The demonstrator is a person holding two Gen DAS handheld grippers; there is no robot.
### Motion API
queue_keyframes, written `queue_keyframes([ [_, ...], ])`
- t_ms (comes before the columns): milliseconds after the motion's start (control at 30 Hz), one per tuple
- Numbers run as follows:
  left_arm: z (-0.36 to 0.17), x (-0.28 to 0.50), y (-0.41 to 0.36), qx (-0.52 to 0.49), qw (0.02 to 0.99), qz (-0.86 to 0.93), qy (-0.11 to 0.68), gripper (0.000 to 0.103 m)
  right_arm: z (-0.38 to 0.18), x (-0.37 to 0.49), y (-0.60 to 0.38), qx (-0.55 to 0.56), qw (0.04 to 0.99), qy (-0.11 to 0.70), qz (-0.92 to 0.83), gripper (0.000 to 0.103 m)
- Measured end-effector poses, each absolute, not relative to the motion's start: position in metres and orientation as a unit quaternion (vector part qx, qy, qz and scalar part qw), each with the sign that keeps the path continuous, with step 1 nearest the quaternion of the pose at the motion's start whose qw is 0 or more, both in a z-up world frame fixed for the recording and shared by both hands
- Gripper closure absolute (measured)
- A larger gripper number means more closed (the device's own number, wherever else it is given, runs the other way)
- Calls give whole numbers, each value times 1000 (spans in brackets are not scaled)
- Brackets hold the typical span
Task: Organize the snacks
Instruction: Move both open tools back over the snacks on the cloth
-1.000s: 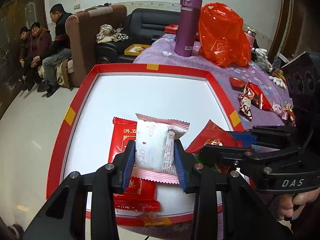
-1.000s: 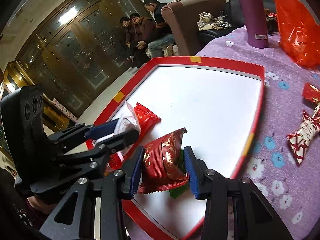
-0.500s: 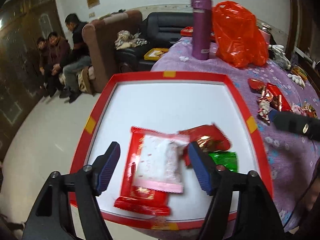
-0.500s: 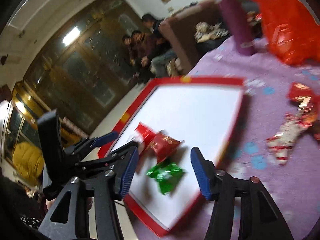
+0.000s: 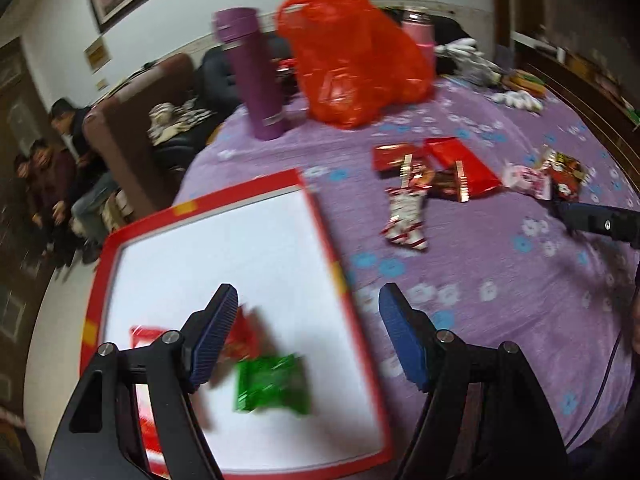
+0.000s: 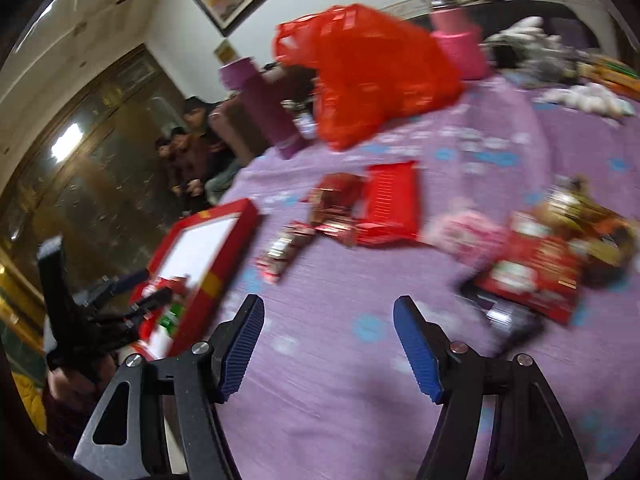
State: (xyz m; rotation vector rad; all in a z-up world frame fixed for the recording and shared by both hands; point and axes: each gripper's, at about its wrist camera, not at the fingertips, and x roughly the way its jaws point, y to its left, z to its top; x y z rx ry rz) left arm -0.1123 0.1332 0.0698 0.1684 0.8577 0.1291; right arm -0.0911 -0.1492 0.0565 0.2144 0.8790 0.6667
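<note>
Looking along the left gripper (image 5: 306,320), we see its blue fingers (image 5: 212,338) spread wide with nothing between them; its jaws have just been opening. Under it sits the red-rimmed tray (image 5: 324,236), near the counter's left edge. On the tray's white floor lie a green snack packet (image 5: 272,384) and, just beside it toward the near-left corner, red snack packets (image 5: 240,340), partly hidden behind the left finger and blurred.

The right gripper (image 6: 328,340) also holds nothing: its fingers (image 6: 416,352) stand well apart above bare purple flowered cloth (image 6: 340,420), and its jaws have just been opening too. From this view the tray (image 6: 236,240) lies off to the left, with the left gripper (image 6: 136,300) above its near end.

Loose snacks remain on the cloth in the middle of the counter, well apart from the tray: a red-and-white wrapped sweet (image 5: 406,216), a flat red packet (image 5: 460,164) touching a dark, gold-edged one (image 5: 444,186), and farther right a pink-and-white packet (image 5: 528,182) beside a red-and-black one (image 5: 566,176). In the right wrist view the nearest of them is a red packet (image 6: 532,276) ahead and to the right of the fingers; motion blur hides its print.

Toward the counter's far edge stand a purple flask (image 5: 256,84), an orange-red plastic bag (image 5: 356,60) and a pink bottle (image 5: 420,32). People sit on a sofa (image 5: 120,136) beyond the left edge.
</note>
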Motion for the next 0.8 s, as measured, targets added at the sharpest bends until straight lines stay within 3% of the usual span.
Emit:
queue_keyframes([
  [400,59,-78,71,126,889,0,441,30,38,-75,-195,62,854,448,258,30],
  [733,55,-63,89,115,880,21,460,30,30,-43,-156,-7,848,463,257,29],
  [800,53,-60,92,109,879,23,464,30,29,-45,-155,-26,856,453,248,41],
])
